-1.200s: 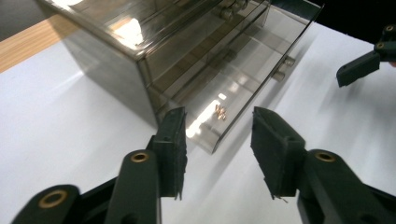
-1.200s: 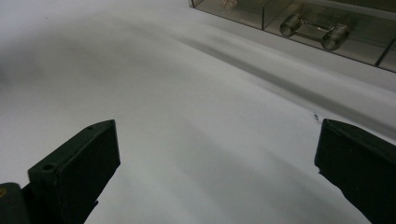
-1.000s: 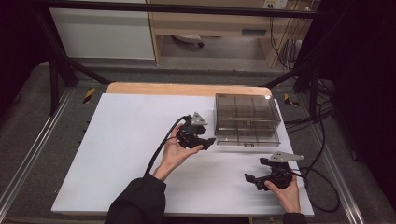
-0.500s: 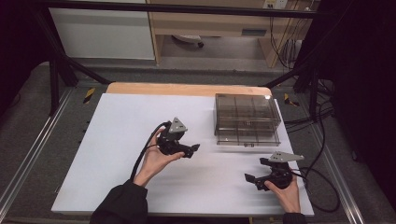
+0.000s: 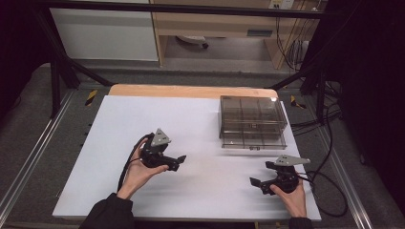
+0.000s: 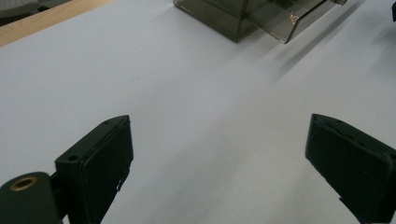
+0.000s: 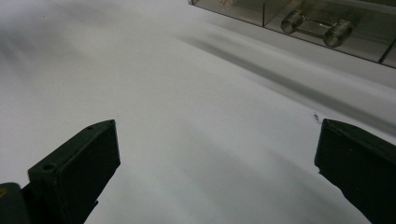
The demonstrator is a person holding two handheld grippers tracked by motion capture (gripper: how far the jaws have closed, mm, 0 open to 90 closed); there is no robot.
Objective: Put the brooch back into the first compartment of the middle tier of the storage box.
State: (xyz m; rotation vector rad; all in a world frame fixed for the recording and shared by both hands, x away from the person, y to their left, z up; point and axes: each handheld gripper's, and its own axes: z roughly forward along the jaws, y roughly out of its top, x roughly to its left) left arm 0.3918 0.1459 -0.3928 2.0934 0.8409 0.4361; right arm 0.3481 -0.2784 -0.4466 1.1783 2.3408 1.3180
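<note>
A smoky clear plastic compartment box [image 5: 252, 122] stands at the back right of the white table [image 5: 205, 119]. Its near corner [image 6: 243, 18] shows in the left gripper view, and its front with a metal handle [image 7: 317, 25] in the right gripper view. My left gripper [image 5: 180, 162] is held left of centre, a hand's width above the front half, jaws wide open and empty [image 6: 219, 172]. My right gripper [image 5: 255, 183] rests near the front right, open and empty [image 7: 215, 172], pointing left.
A wooden strip [image 5: 191, 90] runs along the table's far edge. Cables [image 5: 329, 157] trail off the right side. Black frame bars [image 5: 62, 71] and metal rails [image 5: 28, 157] flank the table. White surface lies between the two grippers.
My left gripper has drawn back from beside the box toward the left and the front of the table. The right gripper has stayed in place.
</note>
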